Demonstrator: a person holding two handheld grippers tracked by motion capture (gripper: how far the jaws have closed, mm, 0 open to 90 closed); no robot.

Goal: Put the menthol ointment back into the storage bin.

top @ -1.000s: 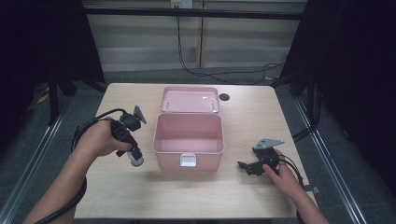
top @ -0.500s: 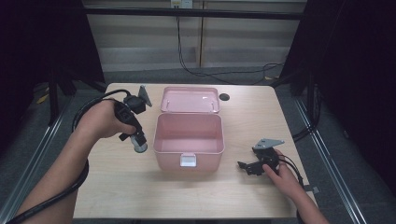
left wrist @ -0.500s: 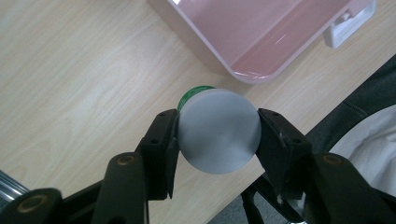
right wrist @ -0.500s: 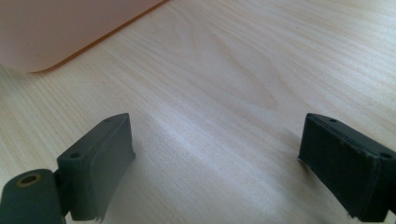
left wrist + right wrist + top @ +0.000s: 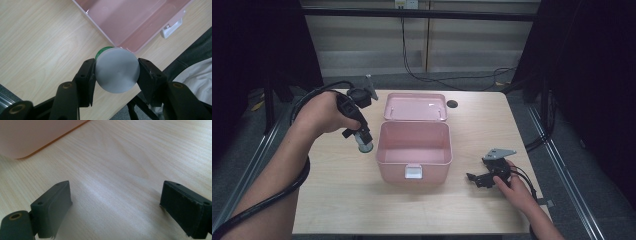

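1. Left gripper (image 5: 362, 141) has its fingers (image 5: 86, 82) clamped on a small grey-capped jar (image 5: 117, 70), held up just left of the open pink box (image 5: 413, 150).
2. Right gripper (image 5: 479, 179) rests on the table (image 5: 337, 200), fingers spread wide, nothing between them.
3. Looks like the carry step; next, swing right over the box and lower.
4. Jar's green body is mostly hidden behind the cap.

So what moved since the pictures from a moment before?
The left gripper, still shut on the small grey-capped jar, lifted off the table and swung up beside the open pink box. The right gripper stayed resting open on the table; the box stayed put with its lid open.
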